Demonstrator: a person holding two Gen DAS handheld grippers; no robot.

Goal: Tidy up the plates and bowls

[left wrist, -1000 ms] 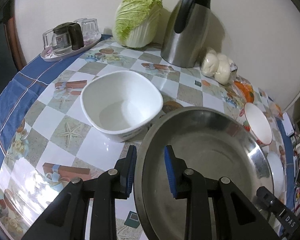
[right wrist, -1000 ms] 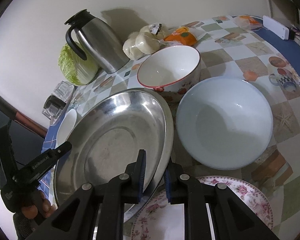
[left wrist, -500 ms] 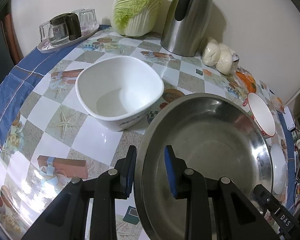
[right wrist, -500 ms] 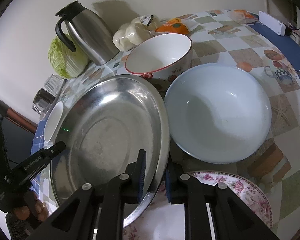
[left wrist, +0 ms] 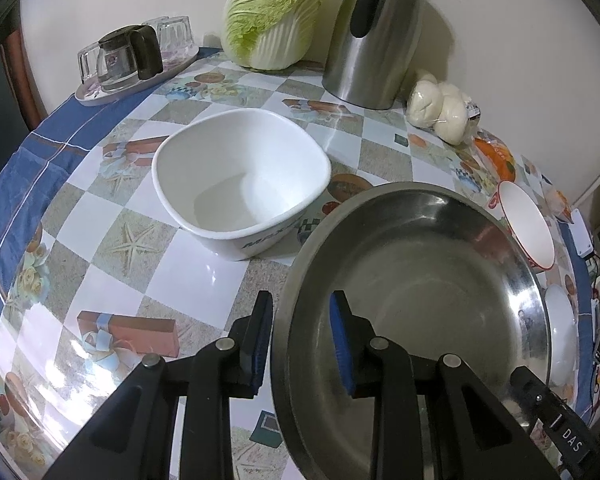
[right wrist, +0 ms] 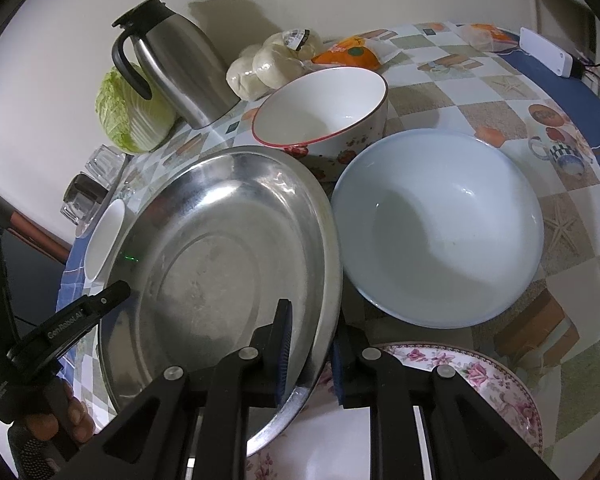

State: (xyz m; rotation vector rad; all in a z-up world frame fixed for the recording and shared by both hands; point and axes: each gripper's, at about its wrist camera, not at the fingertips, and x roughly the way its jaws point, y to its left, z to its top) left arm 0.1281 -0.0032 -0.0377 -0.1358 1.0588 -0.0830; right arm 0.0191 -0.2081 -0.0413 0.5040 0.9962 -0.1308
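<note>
1. Beside the square white bowl [left wrist: 240,184]: steel pan [left wrist: 412,312] held clear of the table, tilted; left gripper [left wrist: 300,340] clamped on its near rim.
2. Opposite rim: right gripper [right wrist: 310,354] clamped likewise, over the floral plate [right wrist: 480,380].
3. Advised: keep both grips level, move in step, avoid knocking the pale blue bowl [right wrist: 440,228] or red-rimmed bowl [right wrist: 320,112].

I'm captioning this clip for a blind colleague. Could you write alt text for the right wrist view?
The right gripper clamps the near rim of a large steel plate, its far side held by the left gripper. Beside it sits a pale blue bowl, behind it a red-rimmed bowl.
</note>
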